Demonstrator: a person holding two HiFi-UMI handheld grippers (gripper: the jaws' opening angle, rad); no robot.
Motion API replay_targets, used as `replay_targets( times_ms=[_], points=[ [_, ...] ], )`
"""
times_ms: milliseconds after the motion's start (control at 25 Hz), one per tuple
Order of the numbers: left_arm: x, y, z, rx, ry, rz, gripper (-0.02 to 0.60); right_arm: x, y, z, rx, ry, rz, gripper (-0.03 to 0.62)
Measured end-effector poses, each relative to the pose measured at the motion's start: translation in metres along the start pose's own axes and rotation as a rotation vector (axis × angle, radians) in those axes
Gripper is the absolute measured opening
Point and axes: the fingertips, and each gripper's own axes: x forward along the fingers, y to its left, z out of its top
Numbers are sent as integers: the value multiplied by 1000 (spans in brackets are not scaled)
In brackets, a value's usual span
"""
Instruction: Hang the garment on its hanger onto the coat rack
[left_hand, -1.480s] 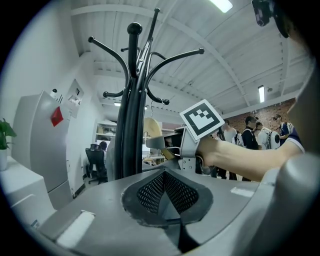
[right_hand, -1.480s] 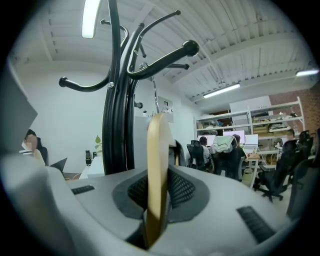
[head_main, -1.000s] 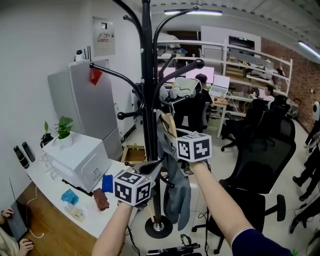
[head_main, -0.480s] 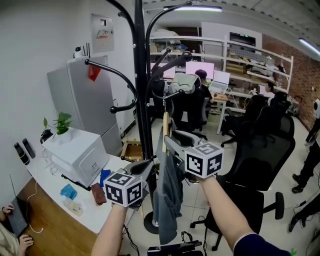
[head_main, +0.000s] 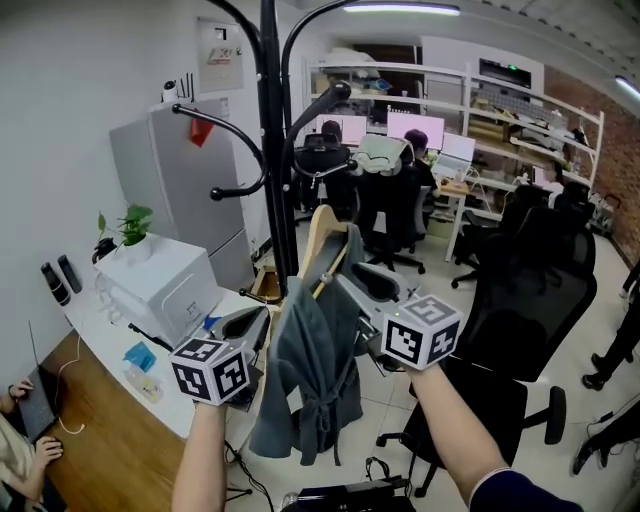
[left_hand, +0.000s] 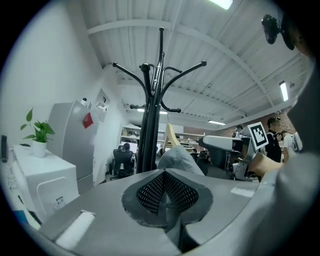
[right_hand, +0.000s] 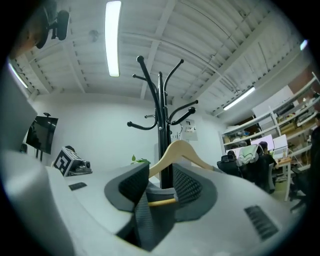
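now, against half a second back: the garment (head_main: 312, 365) has swung round. it hung edge-on then, a narrow grey strip tight by the pole of the coat rack (head_main: 270, 150). it hangs broadside now, spread wide, just right of the pole at mid-frame in the head view. the wooden hanger (head_main: 316, 238) is tilted, its peak near frame centre, close to the pole but apart from the rack's curved arms. the left gripper (head_main: 258, 320) has dropped toward the lower left. the right gripper (head_main: 350, 275) sits right of centre, much where it was.

right gripper, by its own view: jaws pinching the hanger's bottom bar, the wooden shoulders rising above them.

left gripper, by its own view: mesh pads (left_hand: 152, 192) pressed together. the garment's grey shoulder bulges just beyond the tips. whether any cloth is nipped there, i cannot tell.

hard to see:
- the hanger's hook is lost against the dark chairs (head_main: 385, 205) behind.
- the rack's foot is hidden behind the garment.
- the rack's crown is cut off at the upper edge of the head view; both gripper views show it.
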Motion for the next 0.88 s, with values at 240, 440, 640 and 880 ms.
replay_targets(
  times_ms=[240, 440, 640, 880],
  points=[
    [-32, -13, -1, -13, -34, 47, 2, -22, 22, -15, 7, -19, 86, 108],
    [-38, -31, -11, -13, -16, 21, 2, -41, 37, -29, 29, -54, 89, 29],
    [-45, -56, -32, -39, 13, -36, 2, -65, 52, -46, 16, -55, 36, 2],
    [-68, -82, -39, -55, 28, -78, 2, -95, 83, -60, 8, -8, -5, 3]
  ],
)
